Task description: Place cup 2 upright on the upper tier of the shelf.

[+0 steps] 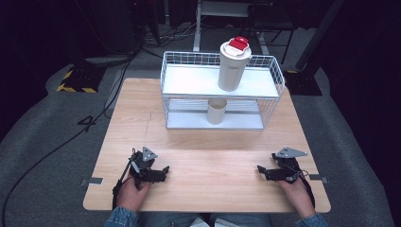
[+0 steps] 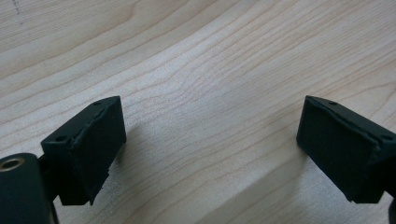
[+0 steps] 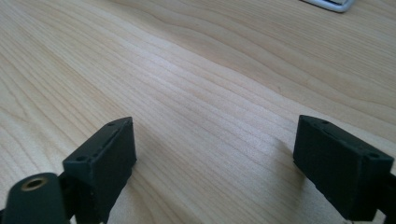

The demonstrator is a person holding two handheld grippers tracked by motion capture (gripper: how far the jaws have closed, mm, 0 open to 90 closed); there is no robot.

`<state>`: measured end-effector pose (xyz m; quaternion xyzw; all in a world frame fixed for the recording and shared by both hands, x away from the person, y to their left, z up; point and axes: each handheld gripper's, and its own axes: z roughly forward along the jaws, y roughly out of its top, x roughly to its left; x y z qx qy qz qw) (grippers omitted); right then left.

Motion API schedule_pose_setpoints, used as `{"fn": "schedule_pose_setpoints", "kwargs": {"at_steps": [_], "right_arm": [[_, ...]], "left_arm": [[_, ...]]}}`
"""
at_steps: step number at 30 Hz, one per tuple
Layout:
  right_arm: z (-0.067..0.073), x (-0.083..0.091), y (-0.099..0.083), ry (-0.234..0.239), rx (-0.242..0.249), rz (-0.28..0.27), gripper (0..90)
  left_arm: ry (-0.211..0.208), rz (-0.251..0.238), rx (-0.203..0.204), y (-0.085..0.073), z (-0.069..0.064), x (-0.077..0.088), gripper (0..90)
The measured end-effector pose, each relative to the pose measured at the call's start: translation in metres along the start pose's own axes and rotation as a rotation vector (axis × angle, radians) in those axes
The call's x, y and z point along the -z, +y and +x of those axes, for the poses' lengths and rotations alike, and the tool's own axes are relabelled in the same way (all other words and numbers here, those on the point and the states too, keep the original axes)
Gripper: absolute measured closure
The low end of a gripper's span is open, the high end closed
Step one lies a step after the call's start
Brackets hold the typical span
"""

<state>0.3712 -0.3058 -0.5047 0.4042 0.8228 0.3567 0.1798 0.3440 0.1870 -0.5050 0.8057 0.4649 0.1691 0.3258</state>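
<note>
My left gripper [image 1: 165, 169] rests low over the near left part of the wooden table [image 1: 208, 142], held by a hand and pointing right. In the left gripper view its jaws stand wide apart [image 2: 212, 116] with bare wood between them. My right gripper [image 1: 259, 169] sits at the near right, pointing left. Its jaws [image 3: 215, 135] are likewise apart over bare wood, with nothing in them. A white tumbler with a red lid [image 1: 232, 66] stands on the upper shelf of a white wire rack [image 1: 272, 80]. A beige cup [image 1: 217, 111] stands on the lower shelf.
The rack takes up the far middle of the table, and a white corner of its base [image 3: 331, 3] shows in the right gripper view. Grey carpet and cables surround the table. Metal brackets stick out at the table's near left and right edges.
</note>
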Motion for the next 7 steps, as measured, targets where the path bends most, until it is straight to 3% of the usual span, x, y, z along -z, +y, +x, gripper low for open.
{"fn": "schedule_pose_setpoints", "kwargs": {"at_steps": [7], "right_arm": [[0.0009, -0.0002, -0.0005, -0.030, -0.025, 0.014, 7.1]], "left_arm": [[0.000, 0.000, 0.000, 0.0000, 0.0000, 0.0000, 8.7]]}}
